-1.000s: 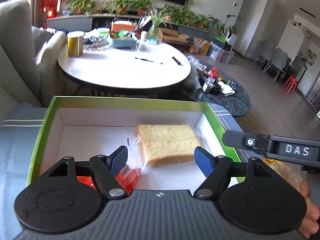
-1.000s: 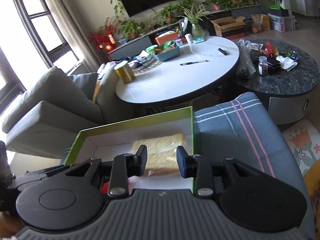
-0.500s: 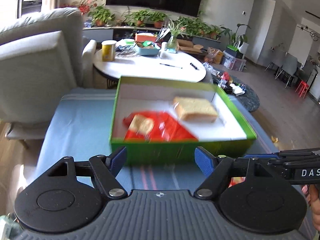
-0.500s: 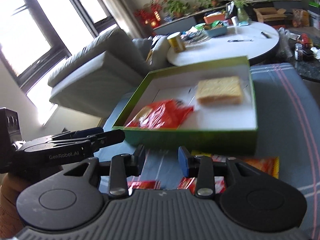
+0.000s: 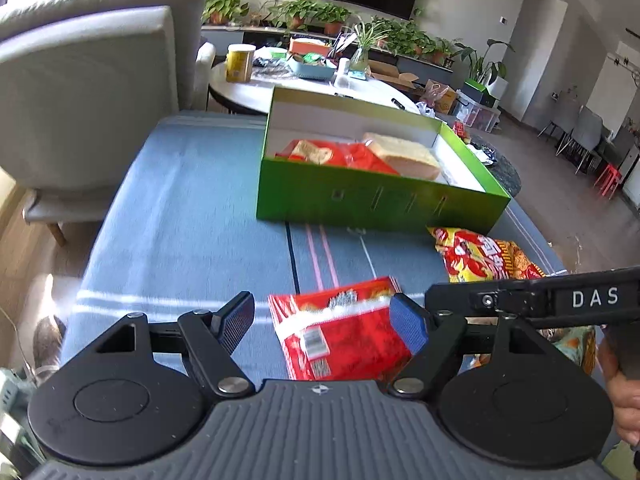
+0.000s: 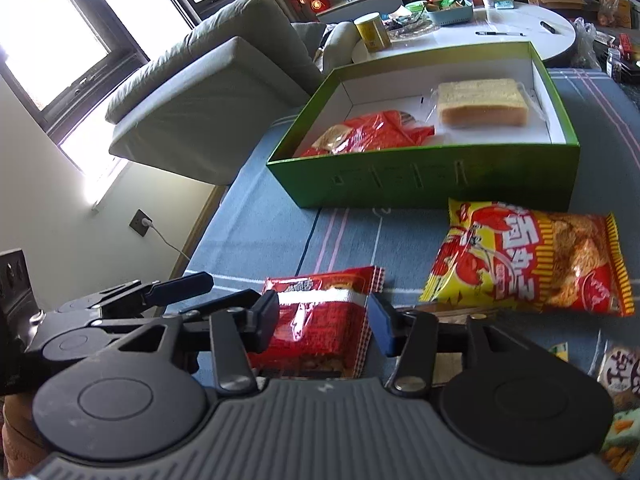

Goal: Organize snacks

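A green box [image 5: 376, 200] [image 6: 420, 184] sits on the blue striped cloth and holds a wrapped bread slice [image 5: 404, 154] [image 6: 480, 102] and a red snack bag [image 5: 344, 154] [image 6: 372, 134]. A red snack packet [image 5: 340, 332] [image 6: 320, 320] lies on the cloth in front of both grippers. A yellow-red snack bag [image 5: 484, 256] [image 6: 532, 264] lies to its right. My left gripper [image 5: 322, 322] is open and empty above the red packet. My right gripper [image 6: 324, 320] is open, its jaws on either side of the red packet.
A grey armchair [image 5: 88, 80] [image 6: 212, 92] stands left of the cloth. A white round table [image 5: 312, 88] [image 6: 480, 36] with a yellow tin and clutter stands behind the box. More snack packets [image 6: 620, 372] lie at the right edge.
Both grippers have pulled back from over the box and dropped low toward the near cloth. The red snack packet now lies between their open jaws. The box contents stay put.
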A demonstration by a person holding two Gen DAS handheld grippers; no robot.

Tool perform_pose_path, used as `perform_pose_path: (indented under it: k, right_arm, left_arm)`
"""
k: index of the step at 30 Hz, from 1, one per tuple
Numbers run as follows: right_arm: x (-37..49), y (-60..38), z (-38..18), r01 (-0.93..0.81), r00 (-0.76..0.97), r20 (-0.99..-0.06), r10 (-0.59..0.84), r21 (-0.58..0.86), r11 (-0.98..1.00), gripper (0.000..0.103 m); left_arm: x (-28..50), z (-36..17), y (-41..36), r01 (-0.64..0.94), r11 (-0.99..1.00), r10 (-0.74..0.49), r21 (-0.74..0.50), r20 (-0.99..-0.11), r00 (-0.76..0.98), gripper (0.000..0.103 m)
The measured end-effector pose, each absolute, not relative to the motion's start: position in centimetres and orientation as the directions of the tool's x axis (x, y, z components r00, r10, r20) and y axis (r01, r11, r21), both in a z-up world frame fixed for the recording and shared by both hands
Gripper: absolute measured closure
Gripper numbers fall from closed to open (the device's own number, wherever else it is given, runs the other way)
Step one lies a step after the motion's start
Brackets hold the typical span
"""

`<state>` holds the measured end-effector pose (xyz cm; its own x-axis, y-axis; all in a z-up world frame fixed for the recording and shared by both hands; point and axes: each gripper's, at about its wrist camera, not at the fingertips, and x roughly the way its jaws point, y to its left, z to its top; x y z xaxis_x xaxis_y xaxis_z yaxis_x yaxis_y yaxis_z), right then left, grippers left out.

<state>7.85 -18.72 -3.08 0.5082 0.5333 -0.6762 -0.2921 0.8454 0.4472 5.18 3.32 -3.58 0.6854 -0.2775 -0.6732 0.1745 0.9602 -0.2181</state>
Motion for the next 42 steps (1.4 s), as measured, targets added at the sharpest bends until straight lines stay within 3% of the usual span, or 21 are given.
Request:
perform_pose_path:
  k: [12,21,24,26,28,31,33,42]
  right_arm:
    - [8.5,-16.9,-4.7,-0.201,0.490,-0.720,0.492,0.456,0.867,0.009]
    - [8.9,-15.9,-5.8,-0.198,0.471,-0.753,0.459,0.417,0.887,0.007]
    - [8.7,-15.3,-6.2,-0.226,0.459,-0.755,0.468,0.411,0.883,0.010]
    - [8.5,-14.8,-6.6,-0.249,0.454,-0.759,0.467,0.395,0.884,0.015]
    - [8.3,-14.4,-6.9,-0.263,0.444,-0.763,0.471,0.391,0.882,0.028]
    - [8.1,-14.0,-7.0,-0.266,0.446,-0.759,0.474,0.393,0.880,0.033]
    - [7.8,-13.7,-6.9,-0.271,0.453,-0.755,0.474,0.390,0.880,0.035]
    - [6.8,-13.2,-5.3,-0.302,0.485,-0.714,0.505,0.406,0.863,0.036]
  left_arm:
    - [4.6,-6.0,3.7,0.172,0.957,-0.289,-0.235,-0.705,0.647,0.031]
    - [4.5,-7.2,3.3,0.201,0.948,-0.318,-0.247,-0.718,0.619,0.026]
    - [4.5,-7.5,3.3,0.206,0.947,-0.323,-0.249,-0.721,0.614,0.025]
    - [4.5,-7.6,3.3,0.209,0.945,-0.326,-0.250,-0.715,0.619,0.025]
    - [4.4,-7.6,3.5,0.210,0.942,-0.336,-0.262,-0.705,0.625,0.025]
    - [4.2,-7.5,4.1,0.206,0.938,-0.345,-0.279,-0.693,0.633,0.030]
    - [4.1,-7.3,4.7,0.198,0.935,-0.351,-0.295,-0.683,0.640,0.040]
    - [2.8,-5.4,4.6,0.209,0.948,-0.316,-0.239,-0.639,0.702,0.043]
